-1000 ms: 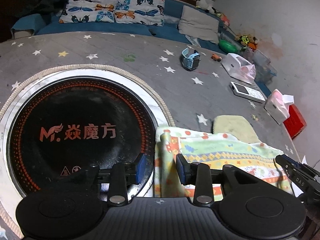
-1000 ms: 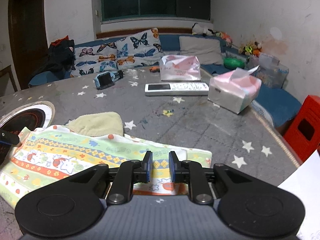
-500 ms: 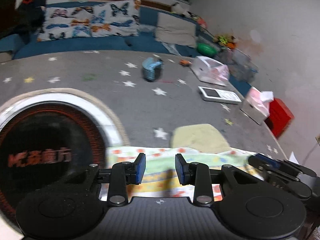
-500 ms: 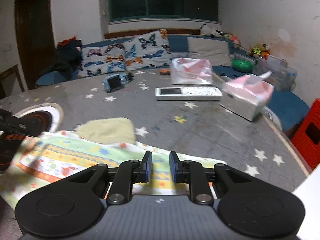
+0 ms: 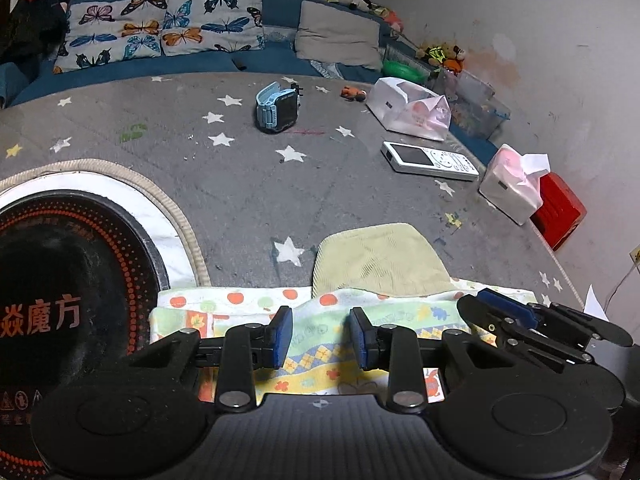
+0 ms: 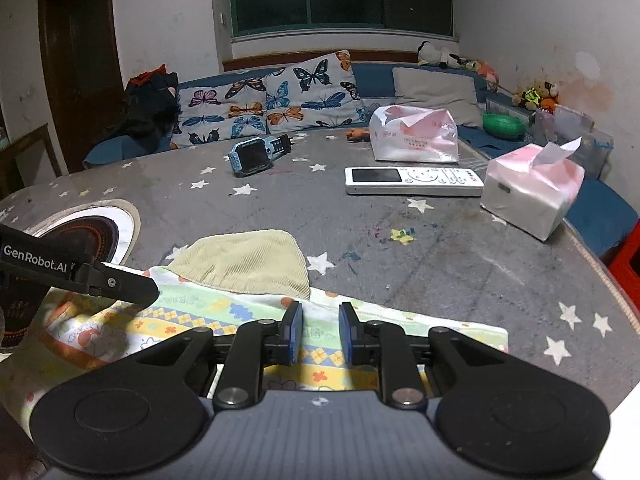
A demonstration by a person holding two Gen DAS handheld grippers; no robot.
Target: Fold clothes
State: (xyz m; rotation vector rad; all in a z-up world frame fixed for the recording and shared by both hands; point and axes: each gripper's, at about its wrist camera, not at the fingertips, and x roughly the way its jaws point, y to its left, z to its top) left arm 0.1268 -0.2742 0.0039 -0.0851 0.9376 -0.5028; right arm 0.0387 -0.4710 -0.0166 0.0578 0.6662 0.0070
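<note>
In the left wrist view, the left tool [image 5: 320, 338] is now above the middle of the patterned cloth [image 5: 320, 344]. One second ago it was at the cloth's left end, over the black round heater [image 5: 60, 300], so it has moved to the right along the cloth. Its blue pads stand apart with only cloth showing in the gap, so the tool is released and grasps nothing. The cloth lies as a long strip on the grey star-pattern worktop [image 5: 248, 184], with a small yellowish cloth [image 5: 376, 260] partly under its far edge. The right tool [image 5: 516, 316] comes in from the right, low above the cloth's right part.

In the right wrist view, the right tool [image 6: 320, 334] points forward and low over the same patterned cloth [image 6: 192, 312]. Its pads are a little more apart than one second ago, with nothing between them, so it is also released. The left tool's finger [image 6: 100, 276] comes in from the left, over the cloth's left part.

I judge that both tools are taking new positions for the next fold, and that no grip is made yet.
</note>
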